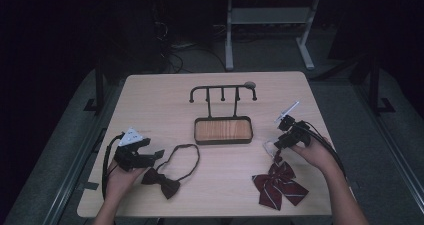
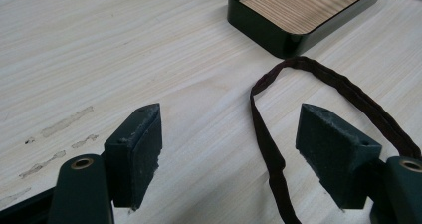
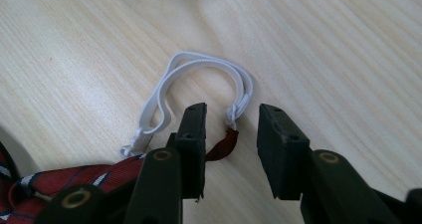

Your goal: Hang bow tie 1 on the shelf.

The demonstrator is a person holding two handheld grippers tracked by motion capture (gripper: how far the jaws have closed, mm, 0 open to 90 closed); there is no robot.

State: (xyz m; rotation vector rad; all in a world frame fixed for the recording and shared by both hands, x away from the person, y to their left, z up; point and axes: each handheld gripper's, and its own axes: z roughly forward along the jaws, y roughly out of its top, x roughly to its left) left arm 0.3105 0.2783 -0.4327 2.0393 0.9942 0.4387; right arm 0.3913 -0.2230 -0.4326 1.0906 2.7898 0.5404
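The black oval tray with a wooden floor (image 1: 223, 130) stands in the middle of the light wooden table (image 1: 150, 105) and holds nothing. The right gripper (image 3: 231, 122) has its jaws apart around the white elastic strap (image 3: 199, 64) of the red striped bow tie (image 1: 279, 184); the pads do not press it. The left gripper (image 2: 229, 139) is wide open over the strap of the dark maroon bow tie (image 1: 162, 180).

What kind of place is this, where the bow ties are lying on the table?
Probably a lab or workshop set up for recording, not a home: a plain wooden table on a metal frame, loose cables on the floor behind it, and another bare desk frame in a dark room.
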